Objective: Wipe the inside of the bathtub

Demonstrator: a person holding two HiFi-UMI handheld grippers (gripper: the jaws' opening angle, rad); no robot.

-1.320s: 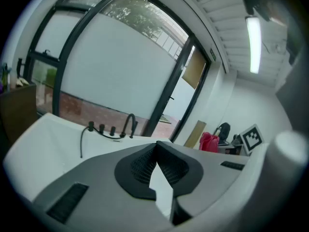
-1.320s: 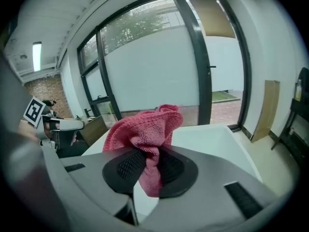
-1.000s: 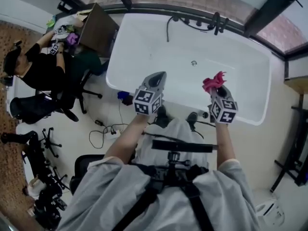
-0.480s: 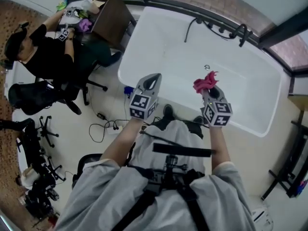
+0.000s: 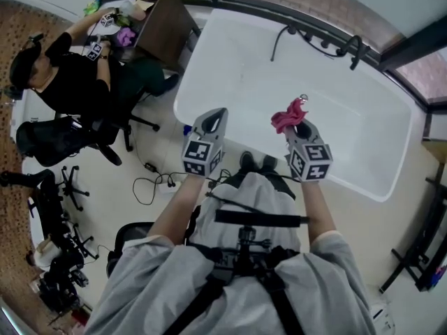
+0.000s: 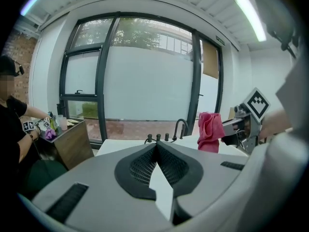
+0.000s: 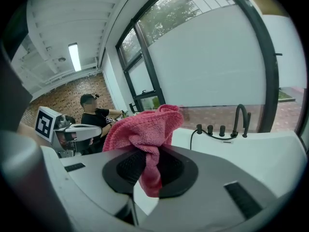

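**Figure.** We count 2 grippers, 1 cloth and 1 bathtub. The left gripper (image 5: 215, 115) has its jaws pressed together with nothing between them. The right gripper (image 5: 297, 125) pinches the 1 pink cloth (image 5: 286, 114), which bunches above the jaws and hangs a short tail below them. Both forearms reach forward side by side. The 2 grippers are held roughly level and point across the white bathtub (image 5: 244, 61) toward the window. The left gripper is at the tub's near rim and the right is just over its near edge. The cloth is held in the air above the tub's near side. On the far rim we count 1 black faucet (image 5: 353, 47) and 3 knobs (image 7: 210, 129). 1 seated person (image 5: 63, 82) in black is left of the tub.
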